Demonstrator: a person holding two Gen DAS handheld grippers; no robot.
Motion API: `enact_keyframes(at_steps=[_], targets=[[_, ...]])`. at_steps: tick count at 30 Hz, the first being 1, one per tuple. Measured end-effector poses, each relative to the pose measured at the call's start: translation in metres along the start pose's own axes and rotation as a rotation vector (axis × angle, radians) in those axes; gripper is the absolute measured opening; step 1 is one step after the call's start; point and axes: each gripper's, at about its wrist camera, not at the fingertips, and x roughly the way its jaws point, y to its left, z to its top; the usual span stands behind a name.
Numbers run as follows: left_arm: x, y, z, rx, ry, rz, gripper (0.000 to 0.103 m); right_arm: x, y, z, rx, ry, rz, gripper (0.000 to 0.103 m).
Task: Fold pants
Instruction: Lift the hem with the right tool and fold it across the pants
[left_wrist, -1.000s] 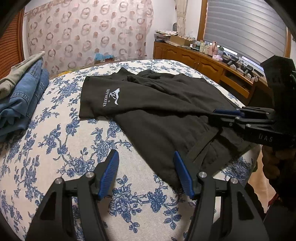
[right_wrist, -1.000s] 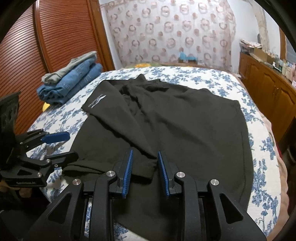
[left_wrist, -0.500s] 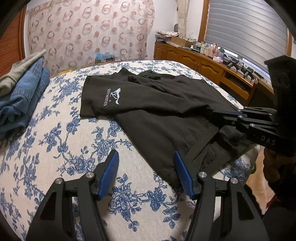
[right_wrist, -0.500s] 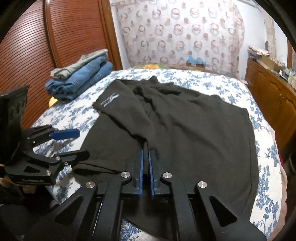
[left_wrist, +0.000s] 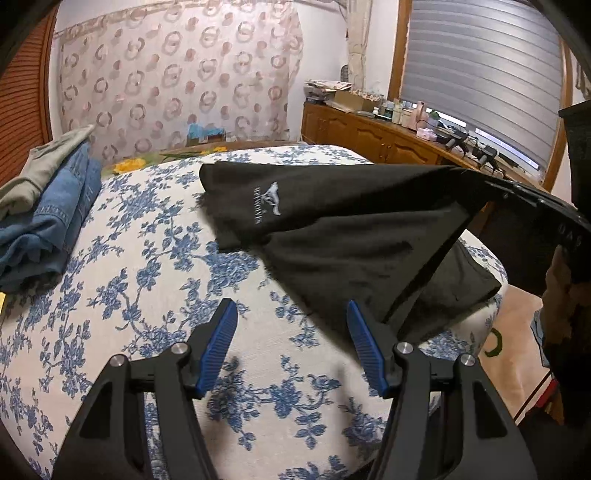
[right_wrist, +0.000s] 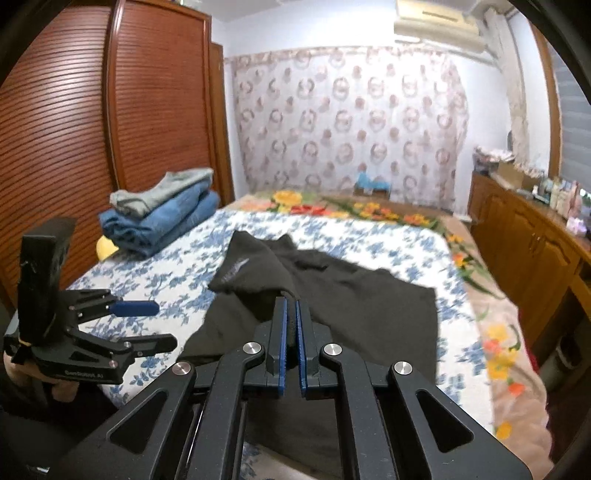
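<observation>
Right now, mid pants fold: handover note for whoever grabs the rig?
Right gripper: shut on the near edge of the black pants, fingers just closed, and that edge is raised off the bed.
Left gripper: open, holding nothing, over the floral bedspread beside the pants' near left edge.
Pants: mostly spread flat, logo side towards the folded jeans stack at the left of the bed.
Done: first grasp and lift of one edge.
Left: probably carry the raised edge across to make the fold, use the left gripper to pin or take the other corner, then smooth and fold again.
</observation>
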Motion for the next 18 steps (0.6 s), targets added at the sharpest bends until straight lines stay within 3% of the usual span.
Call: enact_keyframes(at_steps=[18], targets=[[0.012, -0.027, 0.007, 0.063, 0.024, -0.032, 0.061, -0.037, -0.035, -0.031, 0.064, 0.005, -0.106, 0.002]])
